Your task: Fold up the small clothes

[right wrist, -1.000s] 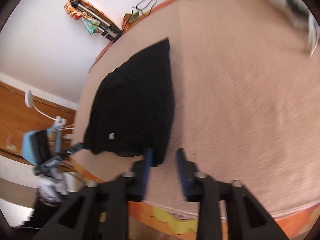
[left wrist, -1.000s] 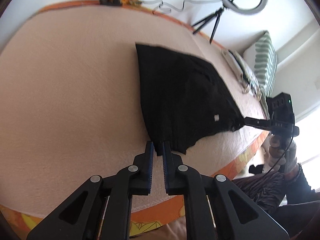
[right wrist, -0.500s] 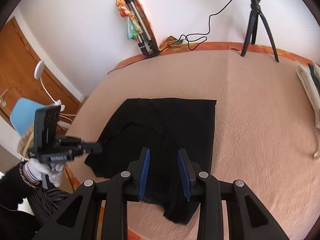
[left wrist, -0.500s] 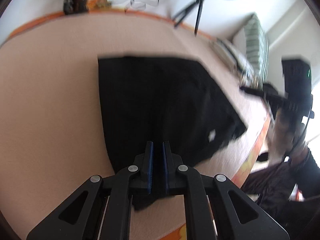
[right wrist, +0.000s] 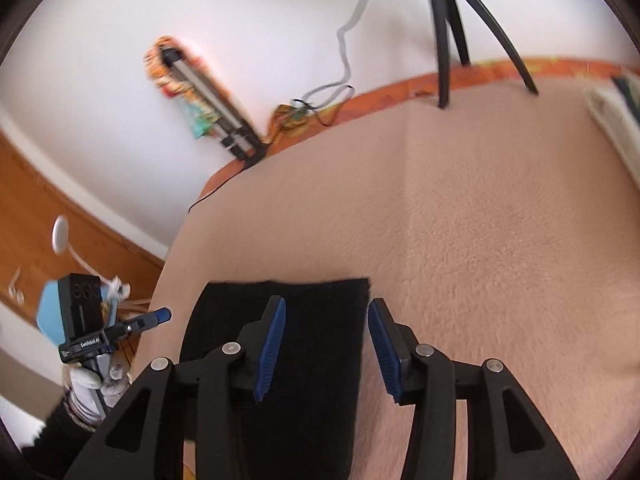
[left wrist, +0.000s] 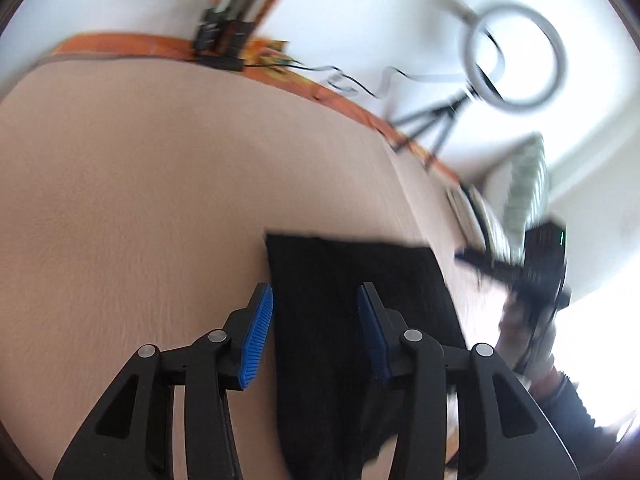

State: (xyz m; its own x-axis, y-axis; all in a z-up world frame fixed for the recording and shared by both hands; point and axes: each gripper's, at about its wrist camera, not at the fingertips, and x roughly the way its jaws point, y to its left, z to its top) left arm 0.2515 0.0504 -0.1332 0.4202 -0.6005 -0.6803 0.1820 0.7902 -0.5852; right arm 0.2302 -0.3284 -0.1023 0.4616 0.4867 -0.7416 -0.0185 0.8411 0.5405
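A small black garment lies flat on the peach blanket, folded into a narrow strip. My left gripper is open and empty, its blue pads on either side of the garment's left part near the far edge. My right gripper is open and empty over the same garment, near its far right corner. The right gripper also shows blurred at the right of the left wrist view, and the left gripper shows at the left of the right wrist view.
A ring light on a tripod stands at the bed's far edge; its legs show in the right wrist view. A folded tripod leans on the wall. A striped pillow lies far right. An orange sheet border marks the bed edge.
Both grippers carried the garment's near part up and over toward the far edge. The left gripper, shut on the cloth half a second ago, has opened. The garment now looks shorter.
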